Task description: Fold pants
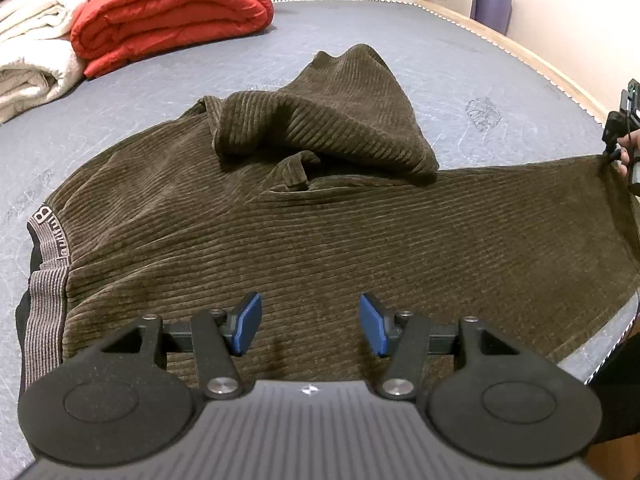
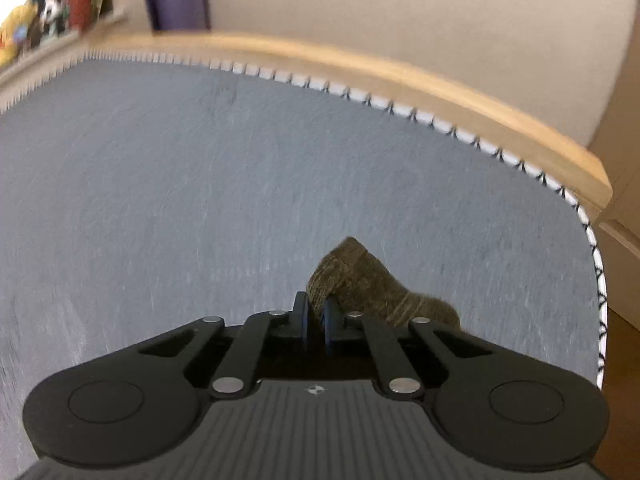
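- The right tool (image 2: 316,316) is clamped on a bunched corner of the pants (image 2: 360,284), a tuft of brown corduroy poking out past its pads; the left wrist view shows the same pinch at the far right edge, the leg end drawn taut toward it.
- The left tool (image 1: 311,322) is spread wide and holds nothing, hovering low over the near leg of the pants, blue pads apart.
- The pants lie across the grey mattress (image 1: 460,64), waistband (image 1: 46,248) at the left, the other leg (image 1: 332,120) flopped back in a rumpled heap over the middle.
- Judged step: straightening before the first fold (nothing lies flat yet).
- Next move likely calls for the left tool to take hold near the waistband or the rumpled leg, so both ends can be tensioned and laid leg on leg.
- A red quilt (image 1: 172,12) and white blankets (image 1: 36,52) sit well apart at the far left.
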Demonstrator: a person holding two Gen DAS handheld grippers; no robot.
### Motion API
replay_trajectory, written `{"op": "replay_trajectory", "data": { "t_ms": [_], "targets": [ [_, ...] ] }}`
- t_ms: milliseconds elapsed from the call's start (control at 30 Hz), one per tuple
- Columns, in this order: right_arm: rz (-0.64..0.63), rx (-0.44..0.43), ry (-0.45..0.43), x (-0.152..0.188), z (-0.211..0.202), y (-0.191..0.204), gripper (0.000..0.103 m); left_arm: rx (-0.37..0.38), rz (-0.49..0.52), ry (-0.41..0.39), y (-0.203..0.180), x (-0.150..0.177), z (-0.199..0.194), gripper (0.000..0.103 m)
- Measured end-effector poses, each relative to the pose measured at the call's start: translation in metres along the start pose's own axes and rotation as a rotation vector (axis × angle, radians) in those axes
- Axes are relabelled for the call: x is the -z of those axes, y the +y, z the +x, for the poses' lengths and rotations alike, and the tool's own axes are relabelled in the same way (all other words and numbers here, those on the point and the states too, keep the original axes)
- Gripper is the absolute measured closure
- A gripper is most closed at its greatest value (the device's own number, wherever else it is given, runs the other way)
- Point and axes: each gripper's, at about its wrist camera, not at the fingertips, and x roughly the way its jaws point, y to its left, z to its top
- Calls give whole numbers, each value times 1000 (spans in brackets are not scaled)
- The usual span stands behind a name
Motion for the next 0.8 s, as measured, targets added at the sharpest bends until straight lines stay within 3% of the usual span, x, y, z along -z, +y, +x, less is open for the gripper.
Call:
{"op": "replay_trajectory", "data": {
  "t_ms": [100, 133, 200, 233, 367, 500, 700, 800],
  "targets": [
    [-32, -33, 92, 7, 16, 0, 89, 10, -17, 8, 4, 1, -1, 42],
    [-73, -35, 76, 10, 15, 1, 87, 13, -24, 12, 6, 1, -1, 40],
    [-124, 7, 29, 9, 3, 4, 62, 16, -36, 20, 9, 3, -1, 40],
    [-127, 10, -6, 8, -6, 4, 59, 19, -44, 25, 12, 4, 0, 40],
    [-179, -132, -105, 10, -51, 6, 57, 37, -88, 85, 22, 14, 7, 40],
    [-231, -285, -171, 13, -96, 7, 57, -40, -49, 307, 31, 43, 34, 38],
    [-290, -533, -239, 27, -192, 7, 52, -40, -103, 222, 42, 42, 9, 39],
    [-337, -639, -221, 41, -237, 2, 49, -59, -104, 298, 47, 49, 15, 39]
  ]
}}
